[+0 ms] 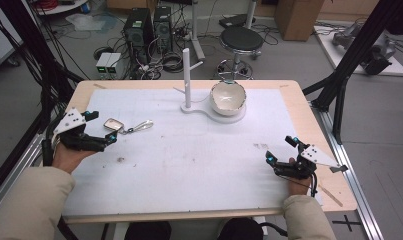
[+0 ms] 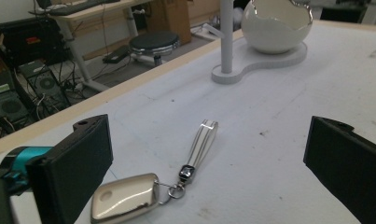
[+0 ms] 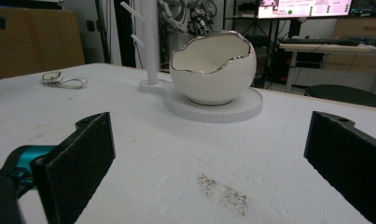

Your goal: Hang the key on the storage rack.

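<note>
A silver key fob [image 1: 112, 124] with a ring and a pale strap [image 1: 142, 125] lies flat on the white mat [image 1: 189, 165] at the left. My left gripper [image 1: 101, 126] is open right at the fob, one jaw on each side of it. In the left gripper view the fob [image 2: 125, 201] lies low between the open jaws of that gripper [image 2: 209, 186], its strap [image 2: 202, 142] pointing away. A white egg-shaped bowl [image 1: 228, 97] sits on a white base beside an upright peg stand [image 1: 187, 75]. My right gripper [image 1: 279, 149] is open over bare mat at the right, holding nothing.
In the right gripper view the bowl [image 3: 213, 70] and its round base [image 3: 223, 112] stand ahead, with the fob [image 3: 52, 77] far left. Dark specks [image 3: 223, 193] mark the mat. A black stool [image 1: 241, 40] and computer towers [image 1: 148, 27] stand beyond the table's far edge.
</note>
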Motion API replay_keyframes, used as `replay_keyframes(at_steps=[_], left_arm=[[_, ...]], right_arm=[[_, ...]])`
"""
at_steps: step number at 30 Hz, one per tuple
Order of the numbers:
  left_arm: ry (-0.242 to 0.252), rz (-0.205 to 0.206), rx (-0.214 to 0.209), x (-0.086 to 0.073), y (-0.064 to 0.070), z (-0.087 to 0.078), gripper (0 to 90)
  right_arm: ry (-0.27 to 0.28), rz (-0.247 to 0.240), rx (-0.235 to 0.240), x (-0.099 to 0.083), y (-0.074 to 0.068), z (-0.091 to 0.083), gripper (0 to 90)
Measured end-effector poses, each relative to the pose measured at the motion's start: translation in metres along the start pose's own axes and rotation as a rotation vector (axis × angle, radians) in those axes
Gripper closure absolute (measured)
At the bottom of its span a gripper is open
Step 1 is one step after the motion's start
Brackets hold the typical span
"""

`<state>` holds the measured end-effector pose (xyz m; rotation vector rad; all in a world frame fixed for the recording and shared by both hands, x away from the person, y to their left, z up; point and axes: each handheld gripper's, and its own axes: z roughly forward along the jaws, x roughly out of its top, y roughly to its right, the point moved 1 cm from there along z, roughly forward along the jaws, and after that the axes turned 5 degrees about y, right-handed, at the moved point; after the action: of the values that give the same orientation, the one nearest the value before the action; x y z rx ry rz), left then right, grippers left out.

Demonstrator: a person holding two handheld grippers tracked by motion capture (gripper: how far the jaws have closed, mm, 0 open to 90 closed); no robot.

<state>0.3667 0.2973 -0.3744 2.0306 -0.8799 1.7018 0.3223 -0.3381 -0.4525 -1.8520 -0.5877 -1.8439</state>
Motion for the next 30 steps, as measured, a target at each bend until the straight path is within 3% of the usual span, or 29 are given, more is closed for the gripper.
replay_keyframes(at_steps=[7,16,20,24,30], left_arm=[[-0.111,0.062,-0.089,0.030,-0.019,0.022,1.7],[-0.278,0.168,-0.170,0.052,-0.035,0.055,1.7],[-0.345,0.195,-0.212,0.054,-0.037,0.069,1.7],[-0.454,0.247,-0.266,0.056,-0.036,0.083,1.7],[-0.536,0.290,-0.330,0.065,-0.031,0.102,1.7]], right_arm=[[-0.003,-0.008,0.000,0.000,0.000,0.001,0.9],[-0.005,-0.001,0.000,0.000,0.000,0.001,0.9],[-0.008,0.000,0.001,0.000,0.000,0.001,0.9],[-0.008,-0.001,0.001,0.000,0.000,0.001,0.9],[-0.008,-0.002,0.000,0.000,0.000,0.001,0.9]])
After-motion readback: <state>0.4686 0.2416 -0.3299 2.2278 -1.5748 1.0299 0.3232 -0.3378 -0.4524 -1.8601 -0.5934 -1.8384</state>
